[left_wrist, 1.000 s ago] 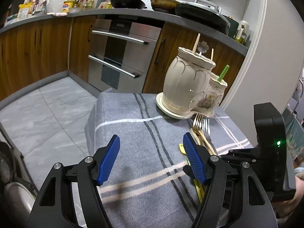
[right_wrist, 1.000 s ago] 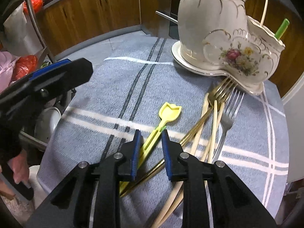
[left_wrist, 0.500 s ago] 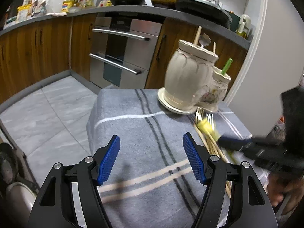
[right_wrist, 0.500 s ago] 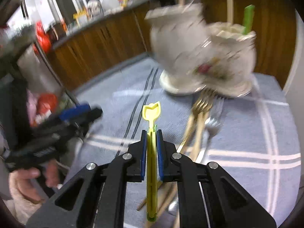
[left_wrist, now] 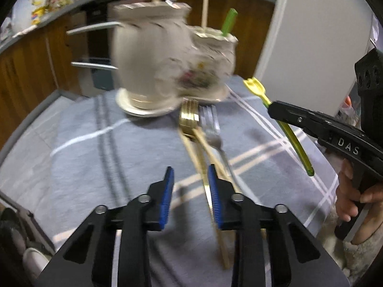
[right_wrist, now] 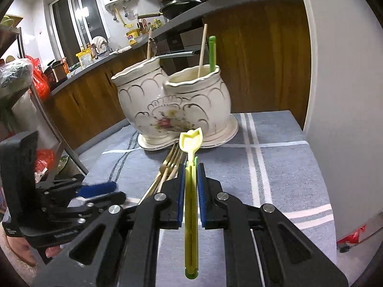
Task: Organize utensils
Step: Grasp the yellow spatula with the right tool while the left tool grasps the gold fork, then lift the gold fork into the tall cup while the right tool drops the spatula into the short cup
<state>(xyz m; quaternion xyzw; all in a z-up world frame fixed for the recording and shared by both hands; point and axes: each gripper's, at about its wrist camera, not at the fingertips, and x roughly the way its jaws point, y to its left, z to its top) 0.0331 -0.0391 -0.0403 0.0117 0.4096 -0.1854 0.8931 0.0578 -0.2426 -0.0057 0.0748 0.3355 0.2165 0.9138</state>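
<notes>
A cream ceramic holder point(left_wrist: 148, 55) point(right_wrist: 172, 100) with two joined pots stands on its saucer at the back of the table. The smaller pot holds a green stick point(right_wrist: 212, 52) and a wooden chopstick. My right gripper point(right_wrist: 190, 167) point(left_wrist: 273, 107) is shut on a yellow tulip-headed utensil point(right_wrist: 191, 141) point(left_wrist: 255, 87), held in the air in front of the holder. Gold forks point(left_wrist: 189, 117), a silver fork point(left_wrist: 210, 124) and pale chopsticks lie on the cloth. My left gripper point(left_wrist: 190, 169) point(right_wrist: 115, 191) hovers low over them with its jaws closing. A gold handle lies between them by the right pad, not pinched.
A grey striped cloth point(left_wrist: 83, 143) covers the small table, whose left edge drops to the tiled floor. A white panel point(right_wrist: 340, 95) rises to the right. Wooden cabinets, an oven and a counter with pans stand behind. A rack with red bags point(right_wrist: 38, 76) stands at the left.
My right gripper shut on the yellow utensil, lifted it off the cloth and carried it toward the holder. My left gripper moved right over the forks and its jaws narrowed.
</notes>
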